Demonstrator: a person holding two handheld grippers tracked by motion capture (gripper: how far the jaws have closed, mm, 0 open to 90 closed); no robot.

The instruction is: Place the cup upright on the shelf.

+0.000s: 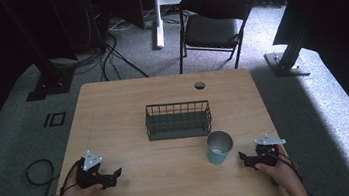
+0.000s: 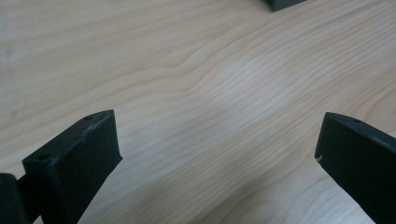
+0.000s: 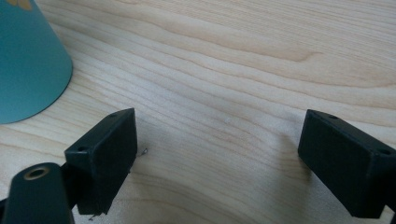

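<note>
A teal cup (image 1: 219,147) stands upright on the wooden table (image 1: 114,115), just in front of a dark wire basket (image 1: 178,119) at the table's middle. My right gripper (image 1: 244,157) rests near the front right edge, a short way right of the cup, open with bare wood between its jaws (image 3: 217,144); the cup's teal side (image 3: 28,70) fills the upper left of the right gripper view. My left gripper (image 1: 116,174) sits near the front left edge, open over bare wood (image 2: 219,140). A dark corner of the basket (image 2: 282,3) peeks in at the top.
A round cable hole (image 1: 199,85) lies near the table's far edge. Behind the table stand a black folding chair (image 1: 213,22), black stands and cables on grey carpet. A cable loop (image 1: 38,172) lies on the floor at the left.
</note>
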